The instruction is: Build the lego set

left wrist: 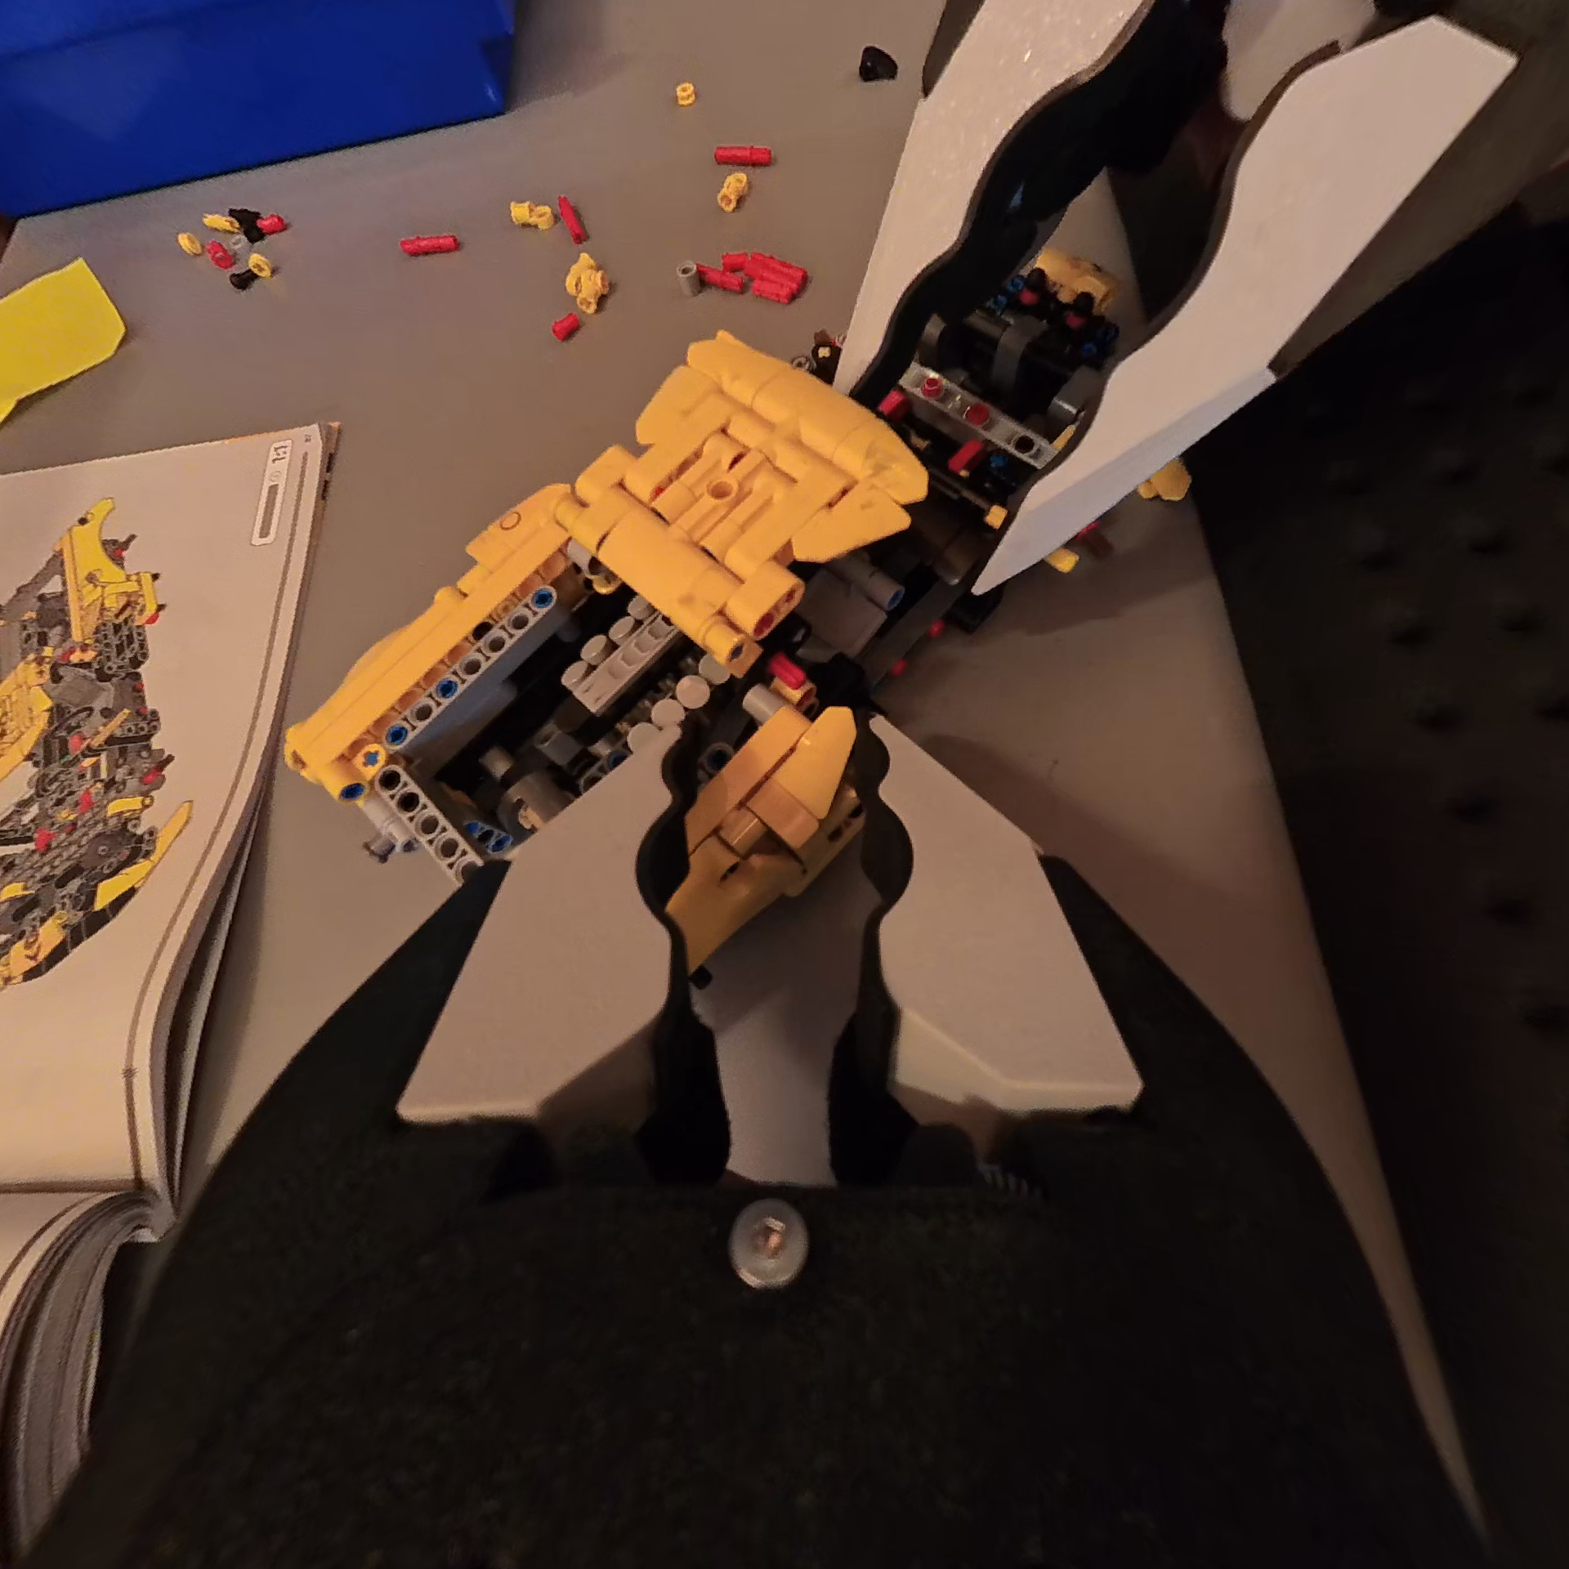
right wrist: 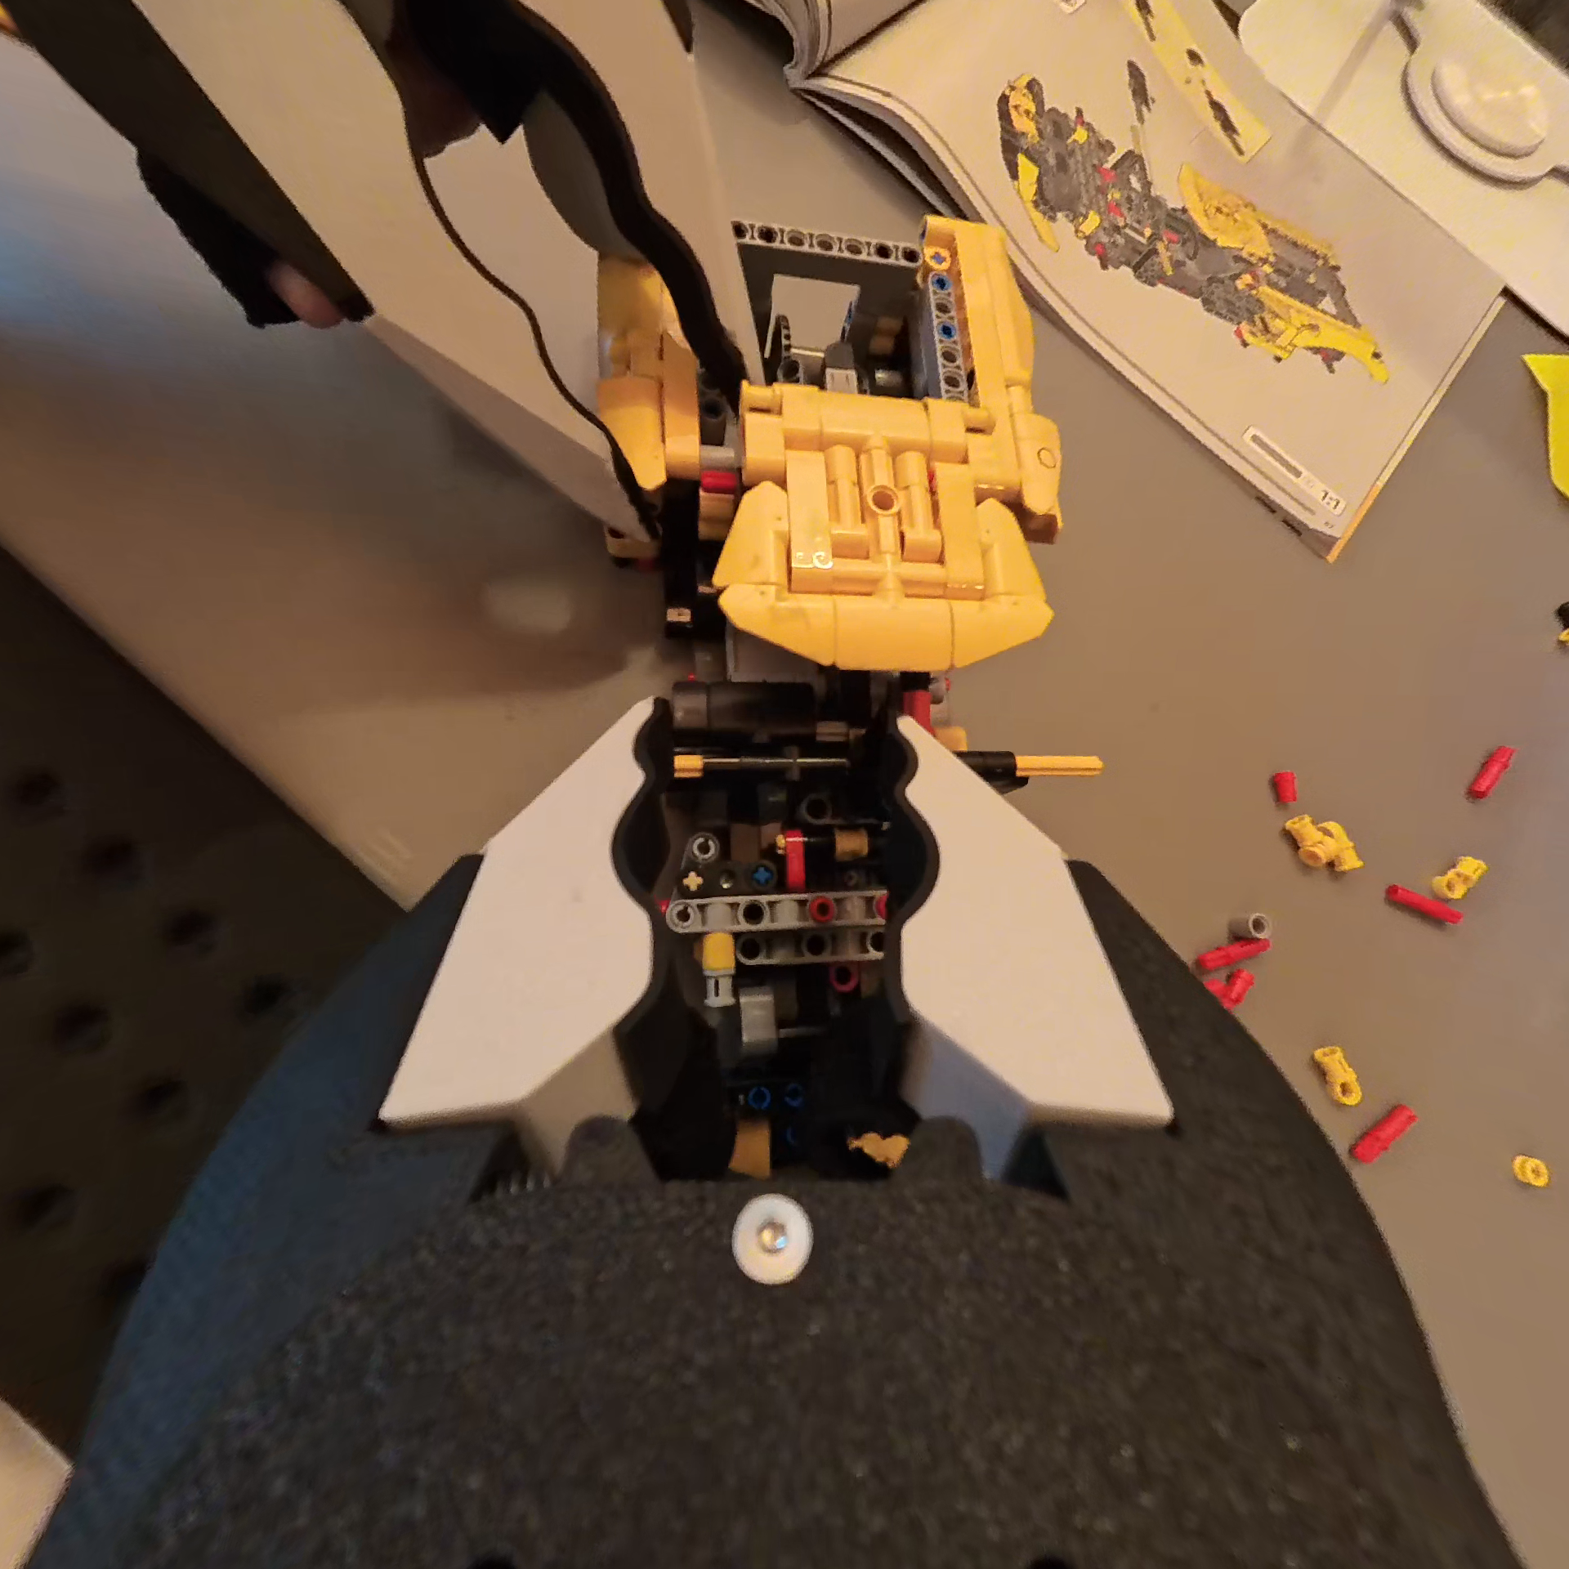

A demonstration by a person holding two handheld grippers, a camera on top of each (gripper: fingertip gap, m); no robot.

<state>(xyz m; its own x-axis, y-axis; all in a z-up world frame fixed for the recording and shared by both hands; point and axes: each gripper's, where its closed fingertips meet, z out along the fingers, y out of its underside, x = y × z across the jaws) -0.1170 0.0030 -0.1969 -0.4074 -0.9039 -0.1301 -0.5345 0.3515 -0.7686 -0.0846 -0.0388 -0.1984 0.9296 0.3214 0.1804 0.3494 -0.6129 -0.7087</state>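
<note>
Left gripper (left wrist: 768, 836): we see it at lower centre of the left wrist view, pinching the yellow side panel (left wrist: 764, 832) of the lego model (left wrist: 594, 611); the panel sits between the two fingers, touching the dark pads.

Right gripper (right wrist: 777, 857): at centre of the right wrist view, clamped around the dark, unclad end of the model (right wrist: 781, 917), whose grey beams, red pins and blue pins show between the fingers. In the left wrist view this same gripper enters from the upper right.

Model: it lies on the grey table (left wrist: 509, 357), held at both ends, with a yellow roof-like section (right wrist: 883, 526) near the middle of the right wrist view and an open grey frame beyond it.

Step in hand: we judge this a steadying or seating step, both grippers bracing the half-built vehicle, perhaps to press the side panel home. We cannot tell whether the panel is fully seated.

Next move: we think it calls for a firm squeeze along the panel's pin axis while the right gripper resists, then a check against the booklet.

Instruction booklet (left wrist: 144, 722): open at the left edge of the left wrist view, showing a drawing of the yellow vehicle.

Loose parts (left wrist: 747, 276): red pins and yellow connectors scattered on the table in the upper part of that frame, well apart from the model.

Containers: a blue bin (left wrist: 246, 76) sits in the upper left corner; its contents are not visible to us.

Other: a yellow sheet (left wrist: 51, 331) lies at the left edge.
</note>
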